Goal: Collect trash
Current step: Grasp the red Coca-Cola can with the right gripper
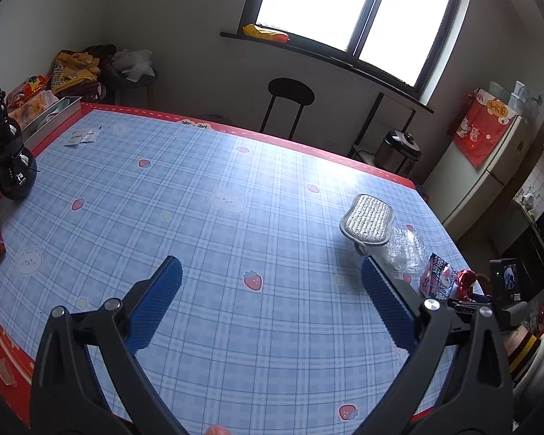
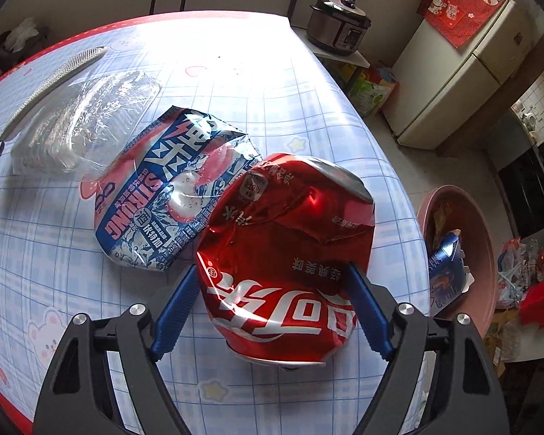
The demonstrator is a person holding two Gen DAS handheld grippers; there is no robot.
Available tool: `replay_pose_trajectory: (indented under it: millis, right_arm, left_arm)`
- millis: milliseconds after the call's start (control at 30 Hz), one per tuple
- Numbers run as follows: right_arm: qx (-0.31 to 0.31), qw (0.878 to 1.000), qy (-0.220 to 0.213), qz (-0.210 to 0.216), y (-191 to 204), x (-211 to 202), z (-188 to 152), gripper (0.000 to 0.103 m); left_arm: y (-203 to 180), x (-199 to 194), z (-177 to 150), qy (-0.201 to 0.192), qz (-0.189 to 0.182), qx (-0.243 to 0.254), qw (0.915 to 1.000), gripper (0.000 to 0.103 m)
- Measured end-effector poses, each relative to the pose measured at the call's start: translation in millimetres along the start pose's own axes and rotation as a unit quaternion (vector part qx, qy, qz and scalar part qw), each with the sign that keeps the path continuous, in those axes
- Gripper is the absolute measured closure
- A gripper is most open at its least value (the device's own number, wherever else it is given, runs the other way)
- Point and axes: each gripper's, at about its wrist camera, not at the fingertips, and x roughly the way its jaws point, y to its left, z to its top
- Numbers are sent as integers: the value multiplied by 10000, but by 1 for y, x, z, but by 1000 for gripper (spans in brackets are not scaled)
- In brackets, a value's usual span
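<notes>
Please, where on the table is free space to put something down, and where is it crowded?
Free: the wide middle of the table, between the black bottle and the scrubber, under the open left gripper. Crowded: the right edge, where scrubber, clear tray, blue can and red can lie together.

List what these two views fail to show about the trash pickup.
- Right wrist view: whether the right gripper pads press the crushed red can; the can's bulge hides the contact.
- Right wrist view: the pink basin contents, cut off by the table edge.
- Left wrist view: the red can, mostly hidden behind the blue wrapper and gripper finger.
</notes>
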Motion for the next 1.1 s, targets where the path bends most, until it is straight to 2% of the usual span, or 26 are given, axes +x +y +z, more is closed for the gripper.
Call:
replay_pose_trajectory:
  millis: [133,267,367,633,800,1100]
  right_arm:
    - [1,9996,-17,272,-5,-10,-4,43]
    - [128,9967,-152,782,-10,-32,-9,61]
    - [219,9919,-241,1225,-14,-48,-12,69]
    - [364,9797,-471,1916,-26,-77,-25,73]
    - [464,9754,-590,2071,-35,-90,-31,74]
    - [569,9712,-702,2203,-50,-98,-36,74]
  left_arm:
    - [-10,9,-2,65,-110,23,9999,6]
    - [-28,16,-3,119,-286,144,9994,6]
    - [-46,22,-6,199,-421,300,9985,6]
    - [-100,40,-20,444,-730,813,9930,6]
    - [-131,55,-29,570,-802,1229,9875,6]
    - [-154,91,-25,752,-930,1265,9847,6]
